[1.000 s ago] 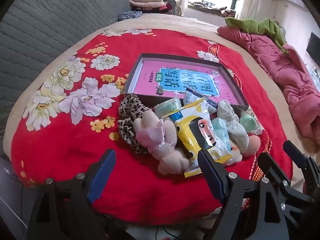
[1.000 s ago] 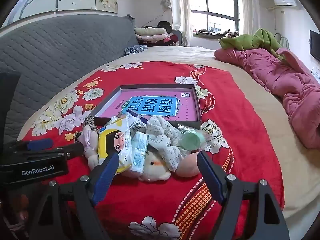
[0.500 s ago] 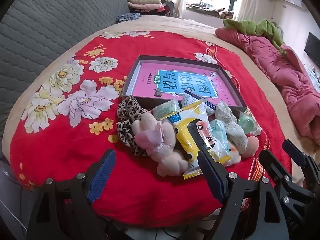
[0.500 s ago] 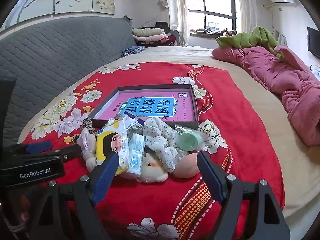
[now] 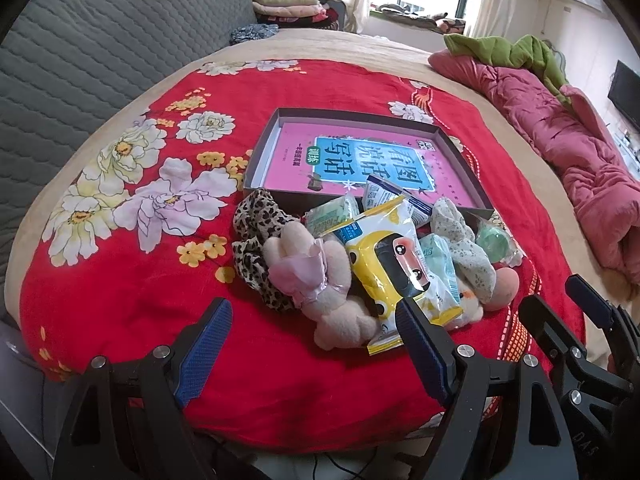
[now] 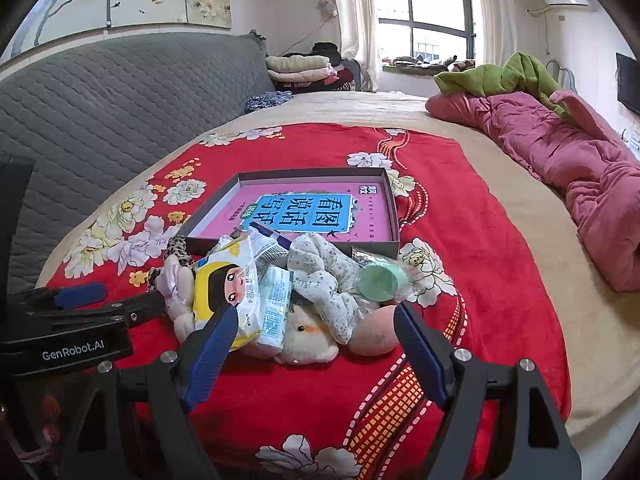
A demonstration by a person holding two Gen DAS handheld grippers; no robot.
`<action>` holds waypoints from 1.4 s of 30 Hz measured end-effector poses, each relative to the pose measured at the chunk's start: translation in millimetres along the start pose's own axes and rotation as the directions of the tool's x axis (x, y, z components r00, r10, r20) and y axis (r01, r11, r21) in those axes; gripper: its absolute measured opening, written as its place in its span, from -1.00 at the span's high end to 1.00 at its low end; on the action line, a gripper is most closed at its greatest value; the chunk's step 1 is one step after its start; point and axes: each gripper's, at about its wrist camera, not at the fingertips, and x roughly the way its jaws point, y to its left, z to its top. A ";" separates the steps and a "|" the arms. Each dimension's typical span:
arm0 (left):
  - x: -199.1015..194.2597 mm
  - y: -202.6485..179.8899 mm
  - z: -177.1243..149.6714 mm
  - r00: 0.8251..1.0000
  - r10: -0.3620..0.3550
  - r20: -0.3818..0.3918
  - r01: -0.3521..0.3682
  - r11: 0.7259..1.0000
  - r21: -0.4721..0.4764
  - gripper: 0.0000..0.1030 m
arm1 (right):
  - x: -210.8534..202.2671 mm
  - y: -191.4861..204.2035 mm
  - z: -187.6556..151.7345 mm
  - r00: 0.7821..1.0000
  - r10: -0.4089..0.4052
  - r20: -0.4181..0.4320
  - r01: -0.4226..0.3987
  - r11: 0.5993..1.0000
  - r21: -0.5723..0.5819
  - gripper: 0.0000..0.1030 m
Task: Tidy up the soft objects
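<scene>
A pile of soft things lies on the red floral blanket (image 5: 120,288) in front of a shallow grey box (image 5: 260,152) with a pink and blue book cover inside. The pile holds a leopard scrunchie (image 5: 256,232), a pink plush toy (image 5: 320,280), a yellow cartoon packet (image 5: 384,264), a floral cloth scrunchie (image 6: 324,276), a green round item in plastic (image 6: 380,280) and a peach egg-shaped sponge (image 6: 372,332). My left gripper (image 5: 312,344) is open and empty just before the pile. My right gripper (image 6: 312,344) is open and empty, close to the pile's front.
A grey quilted headboard (image 6: 100,112) runs along the left. A crumpled pink quilt (image 6: 580,168) and green blanket (image 6: 500,76) lie at the right. Folded clothes (image 6: 300,70) are stacked at the far end by the window.
Both grippers have moved slightly nearer the pile and the views have risen a little. Both stay open and empty. The pile has not moved.
</scene>
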 end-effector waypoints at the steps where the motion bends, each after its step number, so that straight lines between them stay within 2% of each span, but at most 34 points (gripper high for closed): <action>1: 0.1 -0.3 -0.2 1.000 -0.001 0.000 0.001 1.000 0.001 -0.64 | 0.5 0.4 0.2 1.000 0.001 -0.002 -0.001 1.000 -0.001 -0.54; 33: 0.1 3.8 -0.5 1.000 -0.005 -0.006 0.005 1.000 -0.015 -0.64 | -0.4 0.1 0.7 1.000 0.004 0.000 -0.004 1.000 0.001 -0.54; 42: 2.1 12.7 0.3 0.999 -0.038 -0.019 0.037 0.998 -0.052 -0.64 | -1.4 -6.7 1.5 1.000 0.002 0.003 -0.002 1.000 0.029 -0.55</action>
